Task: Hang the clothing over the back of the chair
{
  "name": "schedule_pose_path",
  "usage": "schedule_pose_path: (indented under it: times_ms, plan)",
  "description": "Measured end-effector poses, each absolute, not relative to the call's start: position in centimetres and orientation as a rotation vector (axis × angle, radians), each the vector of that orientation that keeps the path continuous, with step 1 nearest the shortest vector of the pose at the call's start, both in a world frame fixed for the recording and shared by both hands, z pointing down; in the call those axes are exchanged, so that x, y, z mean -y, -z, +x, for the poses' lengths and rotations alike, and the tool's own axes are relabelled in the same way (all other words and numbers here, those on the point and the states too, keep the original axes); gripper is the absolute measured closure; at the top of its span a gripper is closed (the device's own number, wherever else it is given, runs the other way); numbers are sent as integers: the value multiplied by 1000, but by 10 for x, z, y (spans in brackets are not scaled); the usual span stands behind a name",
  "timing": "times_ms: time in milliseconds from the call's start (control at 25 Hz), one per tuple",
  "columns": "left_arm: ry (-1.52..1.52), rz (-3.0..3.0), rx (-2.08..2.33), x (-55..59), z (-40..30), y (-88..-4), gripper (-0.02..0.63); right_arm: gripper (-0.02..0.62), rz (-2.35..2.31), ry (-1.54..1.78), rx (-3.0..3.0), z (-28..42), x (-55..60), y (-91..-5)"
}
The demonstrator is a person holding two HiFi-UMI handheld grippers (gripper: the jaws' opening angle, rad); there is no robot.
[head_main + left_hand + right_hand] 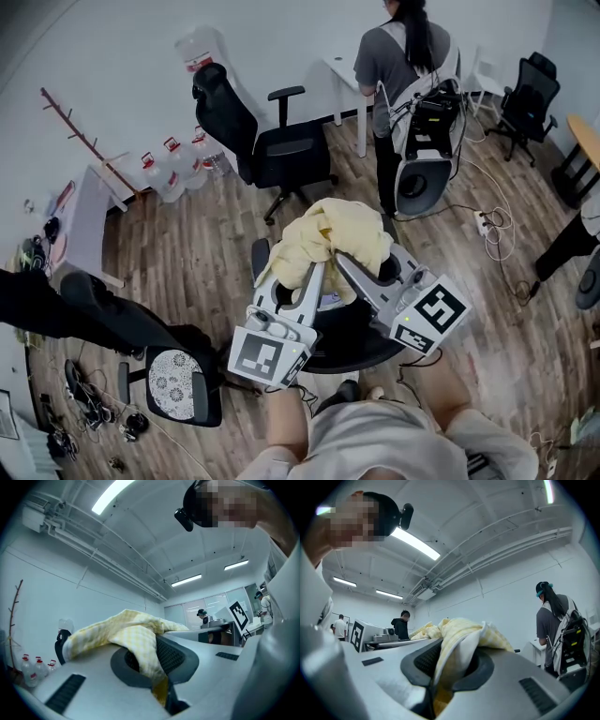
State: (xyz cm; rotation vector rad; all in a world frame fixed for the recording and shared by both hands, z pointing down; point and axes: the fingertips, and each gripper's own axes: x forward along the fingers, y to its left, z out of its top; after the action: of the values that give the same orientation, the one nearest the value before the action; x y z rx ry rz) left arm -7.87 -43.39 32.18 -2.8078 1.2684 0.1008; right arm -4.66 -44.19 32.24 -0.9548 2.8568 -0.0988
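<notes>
A pale yellow checked garment (328,246) hangs bunched between my two grippers, above a black office chair (354,345) right in front of me. My left gripper (307,270) is shut on the garment's left part, and the cloth (126,631) drapes over its jaws and runs down between them. My right gripper (352,266) is shut on the right part, where folded cloth (461,637) fills the gap between its jaws. Both grippers point roughly level, side by side. The garment and grippers hide most of the chair's back.
A second black office chair (272,141) stands further back. A chair with a lace cushion (178,382) is at the lower left. A person (401,66) stands beside a wheeled rig (424,155). Water bottles (173,171) line the wall, and cables (497,230) lie on the wood floor.
</notes>
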Motion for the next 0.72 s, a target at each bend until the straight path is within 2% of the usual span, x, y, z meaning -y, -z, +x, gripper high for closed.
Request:
schedule_pose_path:
  times_ms: [720]
  plan:
    - [-67,-2838,-1321,355,-72,-344,575,532,-895,231,-2890,-39,363,-346]
